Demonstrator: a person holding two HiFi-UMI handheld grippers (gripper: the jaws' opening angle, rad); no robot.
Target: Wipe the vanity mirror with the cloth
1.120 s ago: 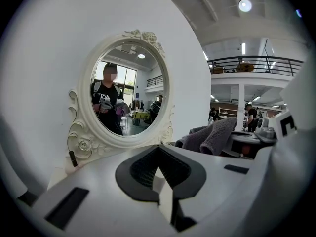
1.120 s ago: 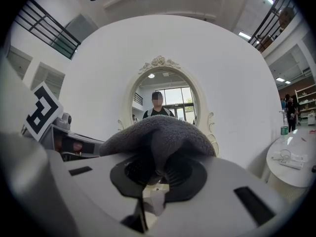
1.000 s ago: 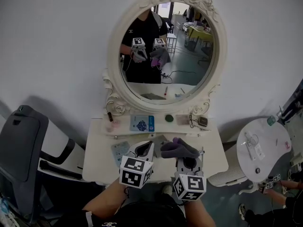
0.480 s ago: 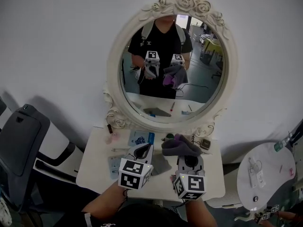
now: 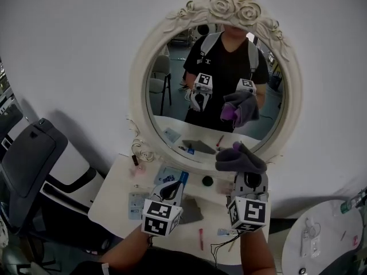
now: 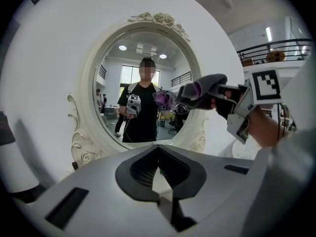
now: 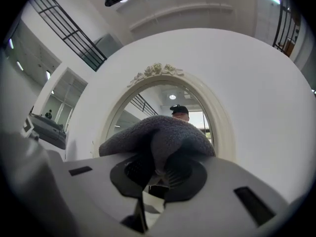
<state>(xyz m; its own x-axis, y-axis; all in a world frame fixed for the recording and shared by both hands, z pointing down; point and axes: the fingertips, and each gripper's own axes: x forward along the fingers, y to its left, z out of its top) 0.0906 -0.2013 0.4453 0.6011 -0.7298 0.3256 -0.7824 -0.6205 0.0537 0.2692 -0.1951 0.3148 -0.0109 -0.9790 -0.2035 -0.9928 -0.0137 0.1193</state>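
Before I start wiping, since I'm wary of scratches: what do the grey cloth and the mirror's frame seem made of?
The fluffy grey cloth: likely microfibre or fleece, matt, nubbly pile. The cream oval mirror frame: moulded resin or painted wood, can't tell which; satin sheen, relief roses.

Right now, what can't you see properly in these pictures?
- Head view: whether the grey cloth in the right gripper touches the vanity mirror; the angle hides any gap.
- Right gripper view: the cloth covers the mirror's lower part.
- Head view: things on the vanity table are too small to name.
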